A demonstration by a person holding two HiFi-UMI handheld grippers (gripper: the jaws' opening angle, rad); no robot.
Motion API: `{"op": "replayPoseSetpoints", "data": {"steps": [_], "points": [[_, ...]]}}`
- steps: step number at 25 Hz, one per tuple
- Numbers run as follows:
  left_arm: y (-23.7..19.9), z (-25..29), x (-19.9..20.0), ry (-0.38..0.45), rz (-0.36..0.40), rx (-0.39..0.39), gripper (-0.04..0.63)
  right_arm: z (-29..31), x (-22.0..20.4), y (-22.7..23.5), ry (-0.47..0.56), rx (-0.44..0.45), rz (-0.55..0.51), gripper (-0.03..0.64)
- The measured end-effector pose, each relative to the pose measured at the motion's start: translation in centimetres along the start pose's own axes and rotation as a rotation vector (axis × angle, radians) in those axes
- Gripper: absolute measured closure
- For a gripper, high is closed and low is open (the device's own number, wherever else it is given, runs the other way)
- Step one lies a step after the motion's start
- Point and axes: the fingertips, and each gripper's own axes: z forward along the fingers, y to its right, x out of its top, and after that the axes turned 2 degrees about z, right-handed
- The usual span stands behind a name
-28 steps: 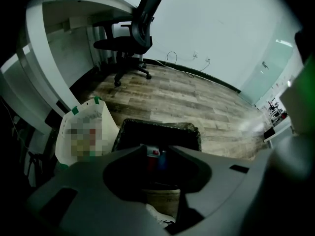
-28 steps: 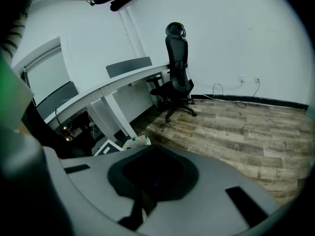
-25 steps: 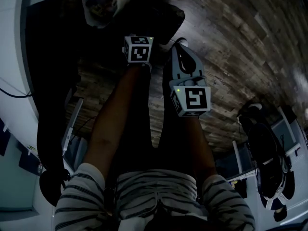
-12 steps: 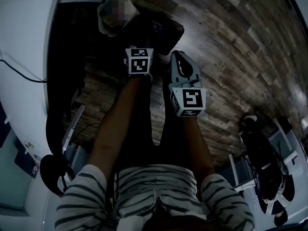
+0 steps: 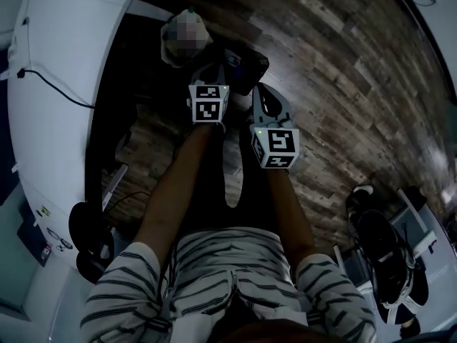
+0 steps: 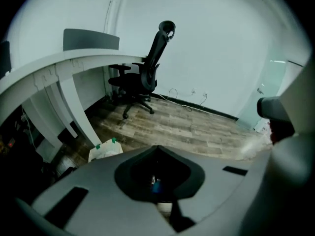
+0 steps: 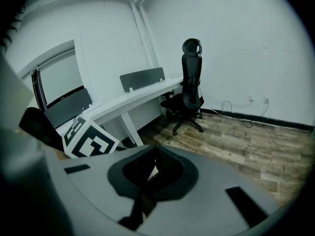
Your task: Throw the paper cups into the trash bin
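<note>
No paper cup shows in any view. The trash bin (image 5: 173, 33) with a white liner stands on the wood floor by the curved white desk (image 5: 64, 84); in the left gripper view the bin (image 6: 105, 150) lies low left, beyond the jaws. My left gripper (image 5: 211, 76) hangs short of the bin, and its jaws meet with nothing between them (image 6: 157, 147). Just right of it, my right gripper (image 5: 261, 91) also has its jaws together and empty (image 7: 156, 148).
A black office chair (image 6: 145, 75) stands by the far wall, also seen as the chair (image 7: 188, 85) past the desk. The left gripper's marker cube (image 7: 88, 137) fills the right gripper view's lower left. Another chair base (image 5: 385, 252) sits at my right. My legs are below.
The head view has swung so more of the white desk shows and the bin sits lower in the picture. Both grippers stay side by side, the right one drawn slightly closer to the left.
</note>
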Motion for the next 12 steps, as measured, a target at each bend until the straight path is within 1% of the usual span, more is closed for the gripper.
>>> {"op": "replayPoseSetpoints", "data": {"steps": [3,6,8,12], "points": [[0.7,-2.6,2.8,0.039,0.015,-0.003,0.571,-1.1,2.0,-0.2,0.015,0.008,-0.006,0.609],[2.1,-4.2,6.1,0.088,0.038,-0.007,0.572,-1.9,4.5,1.0,0.043,0.018,-0.008,0.609],[2.4,-6.4,7.5,0.129,0.040,-0.015,0.571,-2.9,5.8,0.0,0.063,0.024,-0.022,0.609],[2.2,-11.1,9.1,0.186,0.025,-0.025,0.571,-4.4,7.4,-2.7,0.091,0.034,-0.046,0.609]]}}
